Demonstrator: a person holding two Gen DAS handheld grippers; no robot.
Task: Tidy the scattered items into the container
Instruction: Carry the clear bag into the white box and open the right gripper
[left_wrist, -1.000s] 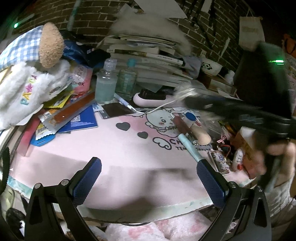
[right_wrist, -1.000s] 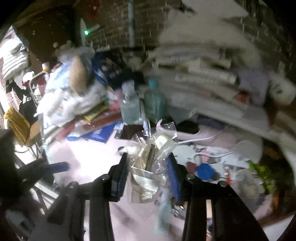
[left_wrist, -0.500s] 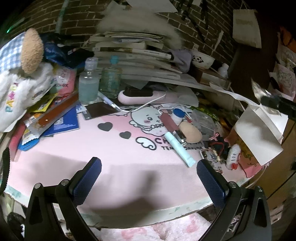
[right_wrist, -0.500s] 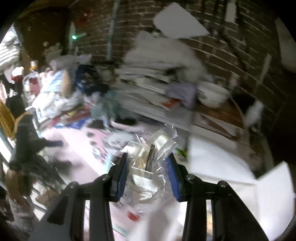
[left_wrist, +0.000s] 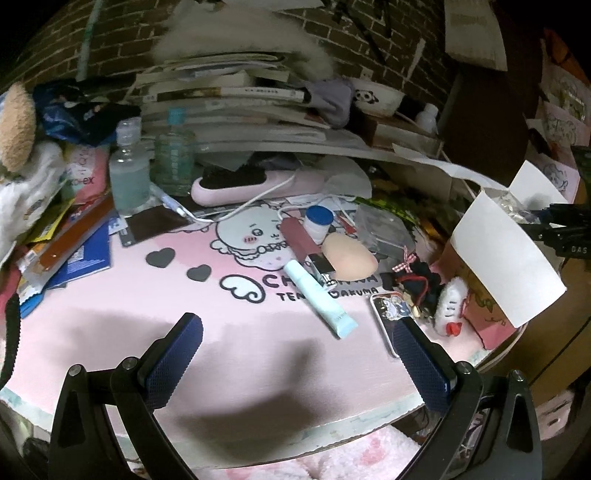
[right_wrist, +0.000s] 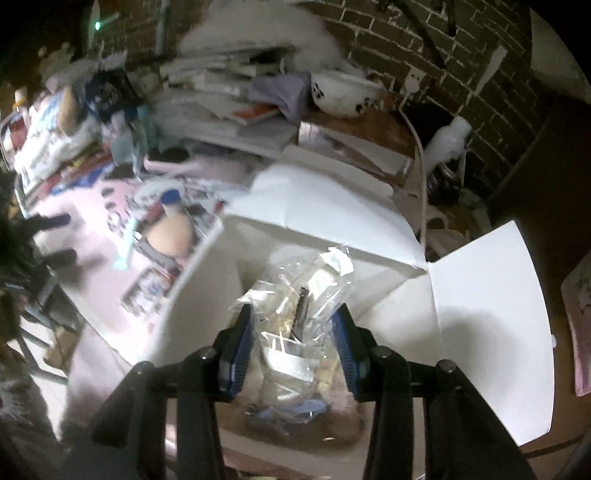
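Observation:
My right gripper (right_wrist: 293, 312) hangs over the open white box (right_wrist: 321, 206) with a clear plastic bag (right_wrist: 295, 295) of small items between its blue pads. Its jaws are opening, and the pads still touch the bag. The left wrist view shows that box (left_wrist: 498, 254) at the mat's right edge, with the bag (left_wrist: 509, 201) and right gripper (left_wrist: 561, 218) above it. My left gripper (left_wrist: 293, 326) is open and empty over the pink mat (left_wrist: 147, 306). On the mat lie a mint tube (left_wrist: 317, 295), a beige sponge (left_wrist: 349, 256), a dark red tube (left_wrist: 297, 240) and a blue-lidded jar (left_wrist: 318, 221).
A black hair tie (left_wrist: 417, 277), a picture badge (left_wrist: 388, 306) and a white plush charm (left_wrist: 452, 302) lie beside the box. Two bottles (left_wrist: 129, 177), a pink hairbrush (left_wrist: 251, 182), stacked books (left_wrist: 229, 99) and a panda bowl (left_wrist: 373, 98) crowd the back. Packets pile at the left.
My right gripper carried the bag from above the mat rightward to over the open white box. The left gripper drifted a little to the right, still open.

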